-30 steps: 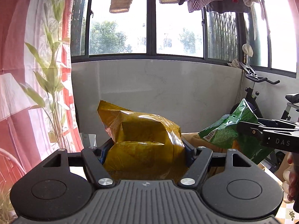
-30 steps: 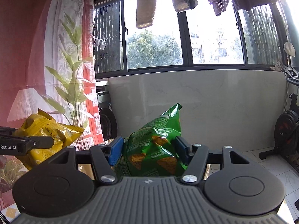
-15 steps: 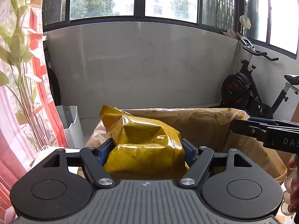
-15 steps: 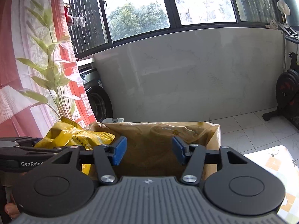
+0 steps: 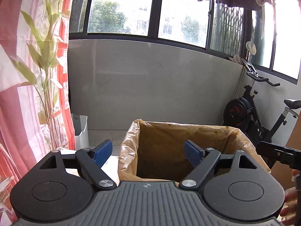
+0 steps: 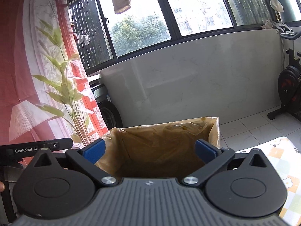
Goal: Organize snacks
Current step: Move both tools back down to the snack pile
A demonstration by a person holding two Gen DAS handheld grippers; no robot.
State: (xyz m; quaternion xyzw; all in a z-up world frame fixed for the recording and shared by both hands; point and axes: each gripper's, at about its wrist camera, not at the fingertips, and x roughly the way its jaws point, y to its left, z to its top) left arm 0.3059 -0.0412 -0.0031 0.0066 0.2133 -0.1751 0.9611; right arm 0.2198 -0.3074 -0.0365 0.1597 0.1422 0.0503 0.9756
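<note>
A cardboard box lined with a brownish plastic bag (image 5: 129, 146) (image 6: 214, 131) stands right in front of both grippers, its mouth open upward. My left gripper (image 5: 148, 151) hangs over the box's near left rim, its jaws opening, nothing between the blue pads (image 5: 102, 151). My right gripper (image 6: 149, 150) is over the box too, jaws opening wide and empty, blue pads (image 6: 206, 150) spread apart. The right gripper's black body (image 5: 278, 153) shows at the right edge of the left wrist view. The left gripper's body (image 6: 35, 147) shows at the left of the right wrist view. No snack bag is visible; the box's bottom is hidden.
A red and white curtain (image 5: 28, 94) with a leaf print hangs at the left. A small white bin (image 5: 81, 130) stands by it. An exercise bike (image 5: 250, 113) is at the right. A patterned tablecloth (image 6: 282, 160) covers the table at the right. Laundry hangs above the windows.
The yellow bag left my left gripper and the green bag left my right gripper; both are out of view now. Both jaws have spread wider above the lined box.
</note>
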